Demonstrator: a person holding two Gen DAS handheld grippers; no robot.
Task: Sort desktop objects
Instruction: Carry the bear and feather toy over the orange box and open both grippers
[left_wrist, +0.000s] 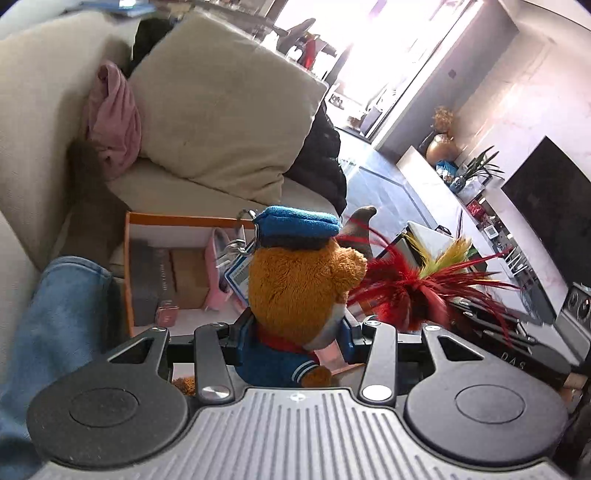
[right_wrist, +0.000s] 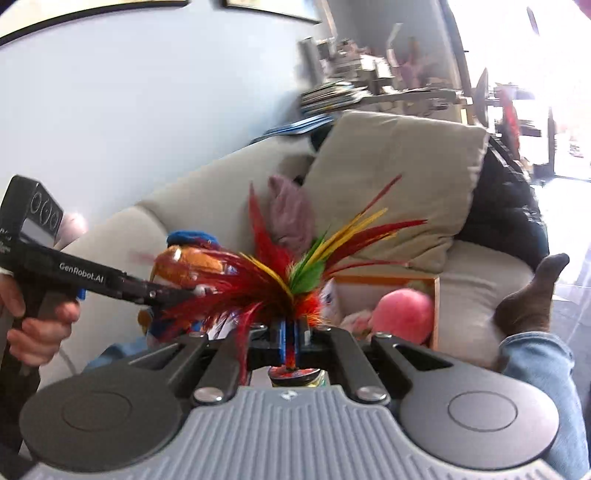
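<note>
My left gripper (left_wrist: 295, 332) is shut on a plush bear (left_wrist: 295, 291) with orange fur, a blue cap and blue sailor top, held in the air. The bear also shows in the right wrist view (right_wrist: 188, 264), held by the left gripper (right_wrist: 184, 291). My right gripper (right_wrist: 291, 339) is shut on a feather shuttlecock (right_wrist: 295, 280) with red, yellow and green feathers. The shuttlecock also shows in the left wrist view (left_wrist: 410, 288), right of the bear. An orange-rimmed box (left_wrist: 127, 258) lies on the sofa behind the bear and holds pink items and small boxes.
A beige sofa (left_wrist: 37, 147) with a large cushion (left_wrist: 221, 110) and pink cloth (left_wrist: 114, 118) lies behind. The person's jeans leg (left_wrist: 55, 314) and socked foot (right_wrist: 532, 295) are near. A pink ball (right_wrist: 404, 310) sits in the box. A TV (left_wrist: 546, 206) and shelf stand at right.
</note>
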